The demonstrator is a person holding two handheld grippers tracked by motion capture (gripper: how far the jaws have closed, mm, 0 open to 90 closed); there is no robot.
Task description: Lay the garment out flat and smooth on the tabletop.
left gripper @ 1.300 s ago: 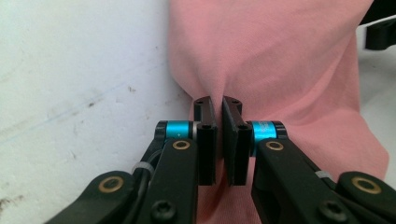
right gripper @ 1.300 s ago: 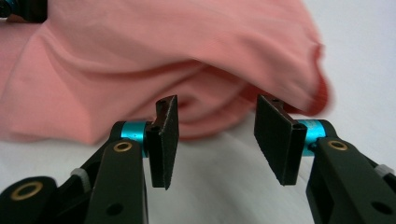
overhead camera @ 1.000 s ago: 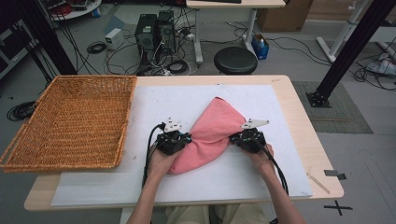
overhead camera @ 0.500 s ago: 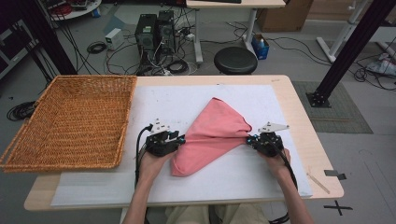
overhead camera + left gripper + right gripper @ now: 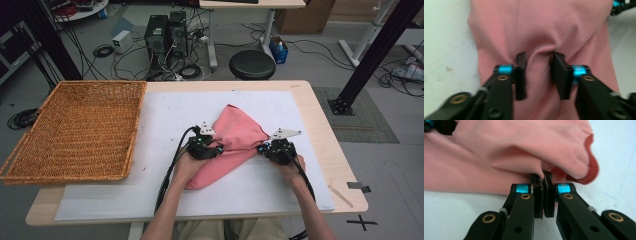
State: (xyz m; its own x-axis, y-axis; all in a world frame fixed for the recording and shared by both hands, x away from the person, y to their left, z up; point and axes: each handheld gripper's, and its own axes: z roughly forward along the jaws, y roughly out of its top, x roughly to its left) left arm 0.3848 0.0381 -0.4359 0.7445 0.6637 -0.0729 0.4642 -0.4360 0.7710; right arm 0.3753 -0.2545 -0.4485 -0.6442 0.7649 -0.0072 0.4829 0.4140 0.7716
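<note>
No brand, label or writing can be read on anything here.

The pink cloth [image 5: 235, 145] lies bunched on the white mat [image 5: 170, 115] that covers the wooden table [image 5: 320, 120], right of the table's middle and toward its near side, with one end trailing near-left under the person's left hand.

The left gripper [image 5: 206, 147] rests on the cloth's left part. In the left gripper view its jaws stand apart, pressed down on the fabric [image 5: 541, 30] with a raised fold between them, not clamped.

The right gripper [image 5: 276, 149] sits at the cloth's right edge. In the right gripper view its jaws are drawn nearly together and pinch a thin edge of the cloth [image 5: 524, 145], whose ribbed hem curls at the right.

A wicker basket [image 5: 75, 130] lies on the table's left side, well apart from the cloth. A thin wooden stick [image 5: 341, 196] lies at the table's near right corner. Beyond the far edge a black round stool [image 5: 252, 64] stands on the floor, with two dark computer towers [image 5: 164, 35] and tangled cables to its left. Nothing stands between the grippers and the cloth.
</note>
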